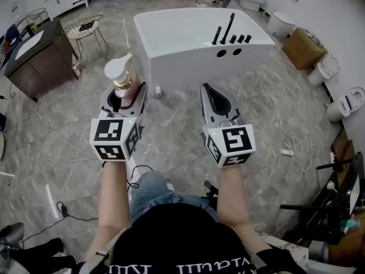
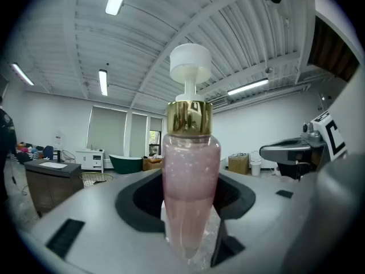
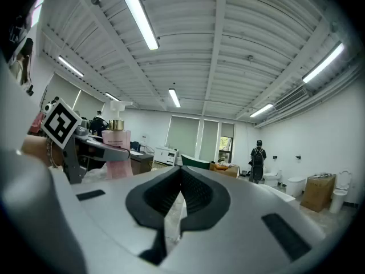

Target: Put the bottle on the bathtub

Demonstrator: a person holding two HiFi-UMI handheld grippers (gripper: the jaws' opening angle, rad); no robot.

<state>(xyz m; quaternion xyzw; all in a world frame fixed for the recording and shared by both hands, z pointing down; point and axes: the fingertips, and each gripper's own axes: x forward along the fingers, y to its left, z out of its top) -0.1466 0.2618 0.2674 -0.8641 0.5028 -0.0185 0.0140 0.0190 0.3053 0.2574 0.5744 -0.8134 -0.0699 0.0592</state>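
Overhead only, bathtub, up close, left gripper w/ bottle clamped.

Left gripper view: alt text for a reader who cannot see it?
The left gripper is shut on a pink bottle with a gold collar and white pump top. Behind are a ribbed ceiling and the right gripper.

The bottle stands in the left gripper, before the bathtub; the right gripper is beside it.
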